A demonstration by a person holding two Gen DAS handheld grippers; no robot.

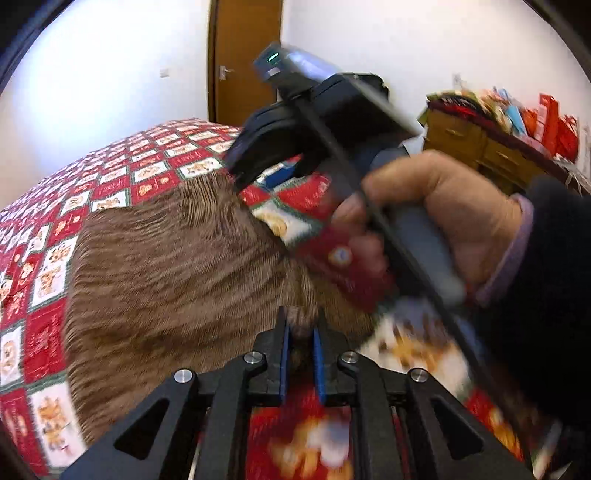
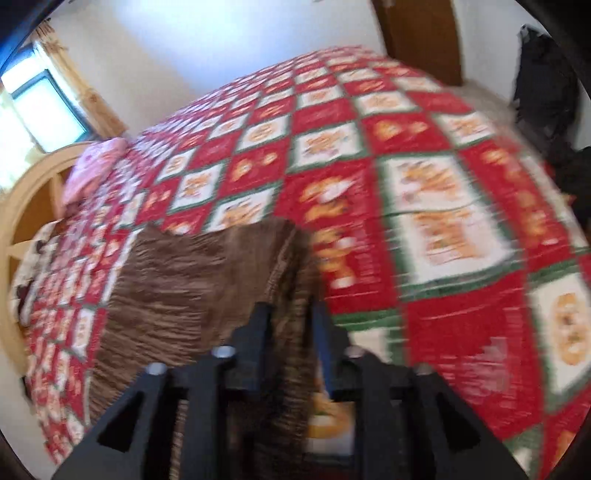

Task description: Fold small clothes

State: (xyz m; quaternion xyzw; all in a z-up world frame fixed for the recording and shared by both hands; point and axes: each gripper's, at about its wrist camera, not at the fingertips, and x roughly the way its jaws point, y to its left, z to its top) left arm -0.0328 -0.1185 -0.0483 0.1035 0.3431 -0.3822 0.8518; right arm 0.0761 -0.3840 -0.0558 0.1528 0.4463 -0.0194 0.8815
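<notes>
Looks about mid-fold: the brown garment (image 1: 166, 258) lies doubled over on the bed (image 2: 424, 206), left tool (image 1: 301, 332) clenched on its near edge, right tool (image 2: 290, 314) parted and loose around the cloth, so tidying folds remain.

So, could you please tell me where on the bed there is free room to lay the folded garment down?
The bedspread lies bare right of the brown garment, toward the door, and beyond its far edge. It is crowded at the near edge, where both hand-held grippers work, and by the pink pillow.
</notes>
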